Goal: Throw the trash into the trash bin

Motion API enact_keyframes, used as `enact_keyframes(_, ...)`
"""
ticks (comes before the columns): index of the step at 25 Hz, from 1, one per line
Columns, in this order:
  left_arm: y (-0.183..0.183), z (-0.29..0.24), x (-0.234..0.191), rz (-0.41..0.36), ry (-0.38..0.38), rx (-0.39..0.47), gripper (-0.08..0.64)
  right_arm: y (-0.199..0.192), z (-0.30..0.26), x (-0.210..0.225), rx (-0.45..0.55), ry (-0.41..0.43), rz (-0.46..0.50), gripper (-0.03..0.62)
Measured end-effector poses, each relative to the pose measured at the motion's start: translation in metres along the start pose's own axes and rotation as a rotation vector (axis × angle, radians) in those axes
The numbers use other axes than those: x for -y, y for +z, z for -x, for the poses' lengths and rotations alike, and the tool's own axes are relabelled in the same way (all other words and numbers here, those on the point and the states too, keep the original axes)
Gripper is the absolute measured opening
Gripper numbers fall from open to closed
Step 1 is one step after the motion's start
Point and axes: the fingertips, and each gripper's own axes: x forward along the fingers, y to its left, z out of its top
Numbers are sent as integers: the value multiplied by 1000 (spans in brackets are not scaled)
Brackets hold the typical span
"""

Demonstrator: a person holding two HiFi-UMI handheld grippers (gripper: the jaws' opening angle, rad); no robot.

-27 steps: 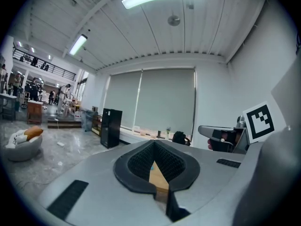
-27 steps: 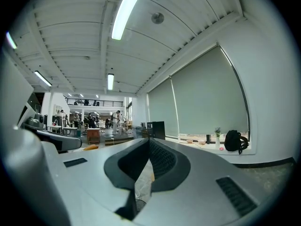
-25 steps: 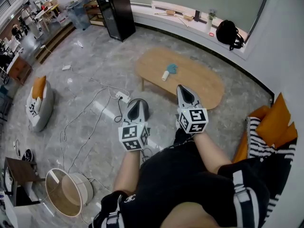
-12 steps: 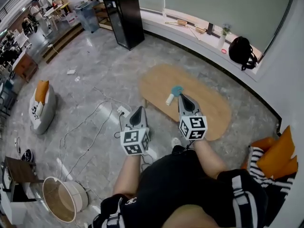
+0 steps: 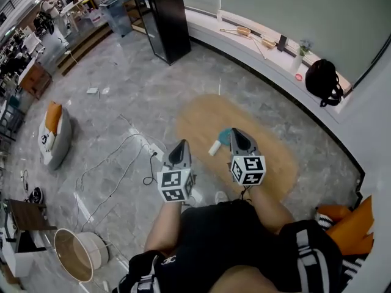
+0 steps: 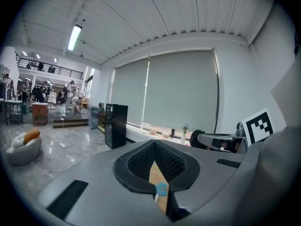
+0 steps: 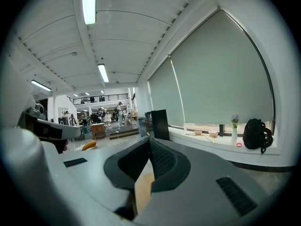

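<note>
On the oval wooden table lie a white crumpled roll and a teal piece of trash. My right gripper is shut and empty, its tip over the table right beside the teal piece. My left gripper is shut and empty too, just off the table's left edge, a little short of the white roll. In the left gripper view the teal piece shows through the narrow slit of the left gripper. The right gripper points across the room. A round white bin with a wooden inside lies far behind at lower left.
Cables and a power strip run over the marble floor left of the table. A black cabinet stands by the window ledge, where a black backpack sits. A white seat with an orange cushion is at left, orange cushions at right.
The person has walked toward the table, carrying both grippers forward. The right gripper has gone from short of the table to over it beside the trash. Both stay shut.
</note>
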Motion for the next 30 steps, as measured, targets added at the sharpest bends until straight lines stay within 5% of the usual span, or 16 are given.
enact_keyframes(6, -16, -47, -16, 19, 21, -63, 12, -23, -58, 19, -74, 9, -2, 11)
enact_keyframes(14, -81, -97, -35, 65, -19, -192, 12, -101, -108, 23, -246, -20, -21, 12)
enact_keyframes(30, -304, -186, -83, 212, -24, -365, 12, -347, -168, 35, -501, -91, -128, 12)
